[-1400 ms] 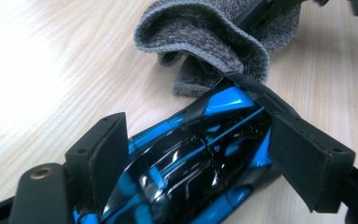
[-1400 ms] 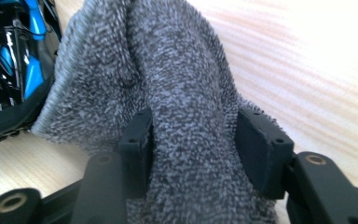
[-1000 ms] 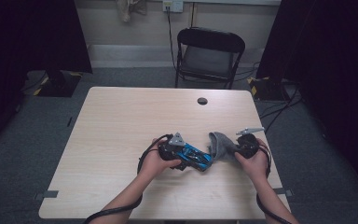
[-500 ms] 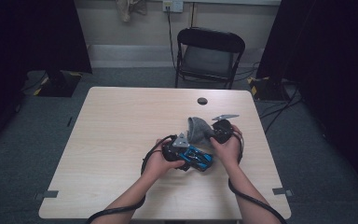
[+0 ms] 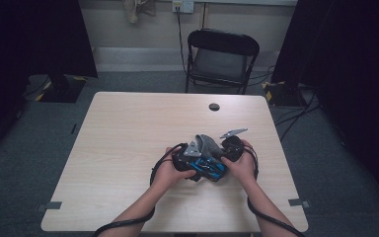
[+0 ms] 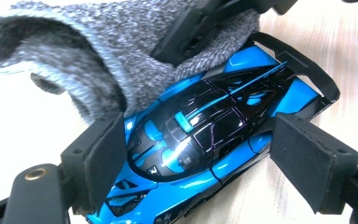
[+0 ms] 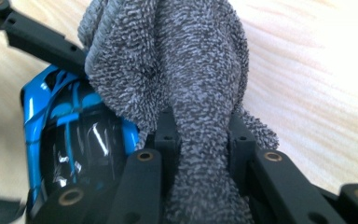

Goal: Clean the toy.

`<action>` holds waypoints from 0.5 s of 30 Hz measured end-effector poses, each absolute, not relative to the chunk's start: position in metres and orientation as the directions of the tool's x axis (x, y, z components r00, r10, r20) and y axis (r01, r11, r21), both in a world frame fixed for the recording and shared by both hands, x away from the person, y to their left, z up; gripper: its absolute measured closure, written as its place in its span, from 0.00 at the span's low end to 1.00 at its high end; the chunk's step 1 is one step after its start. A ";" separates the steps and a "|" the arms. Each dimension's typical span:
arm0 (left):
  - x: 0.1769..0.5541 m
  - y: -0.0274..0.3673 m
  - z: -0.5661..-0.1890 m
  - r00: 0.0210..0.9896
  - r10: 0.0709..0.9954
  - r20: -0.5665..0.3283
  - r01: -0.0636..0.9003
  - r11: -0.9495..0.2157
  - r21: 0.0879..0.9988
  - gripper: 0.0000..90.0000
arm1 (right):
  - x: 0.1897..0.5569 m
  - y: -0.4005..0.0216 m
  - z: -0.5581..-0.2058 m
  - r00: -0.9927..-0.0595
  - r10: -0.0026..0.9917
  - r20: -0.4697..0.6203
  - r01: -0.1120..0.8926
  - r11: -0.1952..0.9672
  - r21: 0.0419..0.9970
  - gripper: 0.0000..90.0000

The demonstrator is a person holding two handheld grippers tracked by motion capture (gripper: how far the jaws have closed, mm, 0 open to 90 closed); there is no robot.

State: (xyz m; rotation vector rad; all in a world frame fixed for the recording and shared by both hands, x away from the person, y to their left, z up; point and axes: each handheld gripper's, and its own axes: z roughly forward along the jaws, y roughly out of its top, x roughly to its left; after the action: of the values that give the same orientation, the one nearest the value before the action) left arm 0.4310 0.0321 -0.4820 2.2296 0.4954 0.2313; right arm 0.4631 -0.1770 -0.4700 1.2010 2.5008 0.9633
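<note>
A glossy blue and black toy car [image 5: 211, 169] [image 6: 191, 135] lies on the wooden table [image 5: 128, 138] between the jaws of my left gripper [image 5: 202, 165] [image 6: 198, 154]. Those jaws have just been opening. The left pad [image 6: 105, 158] sits at the car's side and the right pad [image 6: 307, 163] stands a sliver off it. My right gripper [image 5: 218, 151] [image 7: 200, 140] is shut on a fuzzy grey cloth [image 5: 205, 144] [image 7: 191, 70]. The cloth [image 6: 98, 51] drapes over one end of the car [image 7: 70, 135].
Both hands meet at the table's near right middle. A small black round cap [image 5: 214, 106] sits near the far edge. A black folding chair [image 5: 222, 59] stands behind the table. Dark curtains flank the room, and cables trail on the floor at the right.
My right hand has carried the grey cloth leftward from beside the car until it lies over the car's end. The left hand has stayed put.
</note>
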 end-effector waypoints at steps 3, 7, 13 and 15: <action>0.431 0.031 -0.481 0.905 0.425 0.000 0.276 -0.588 0.760 0.20 | 0.461 -0.182 -0.469 -0.653 0.751 0.098 0.623 0.458 0.634 0.80; 0.431 0.031 -0.482 0.905 0.425 -0.001 0.276 -0.586 0.762 0.20 | 0.459 -0.188 -0.468 -0.656 0.747 0.108 0.625 0.457 0.632 0.80; 0.432 0.032 -0.482 0.907 0.422 -0.005 0.275 -0.582 0.765 0.20 | 0.454 -0.196 -0.466 -0.657 0.745 0.111 0.628 0.460 0.628 0.80; 0.432 0.032 -0.482 0.907 0.422 -0.009 0.277 -0.580 0.766 0.21 | 0.453 -0.201 -0.466 -0.657 0.745 0.115 0.631 0.459 0.625 0.80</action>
State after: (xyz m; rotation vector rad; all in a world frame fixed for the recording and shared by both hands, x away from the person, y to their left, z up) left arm 0.4316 0.0319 -0.4821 2.2236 0.4970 0.2200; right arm 0.4528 -0.2006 -0.4664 1.2053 2.5298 0.9714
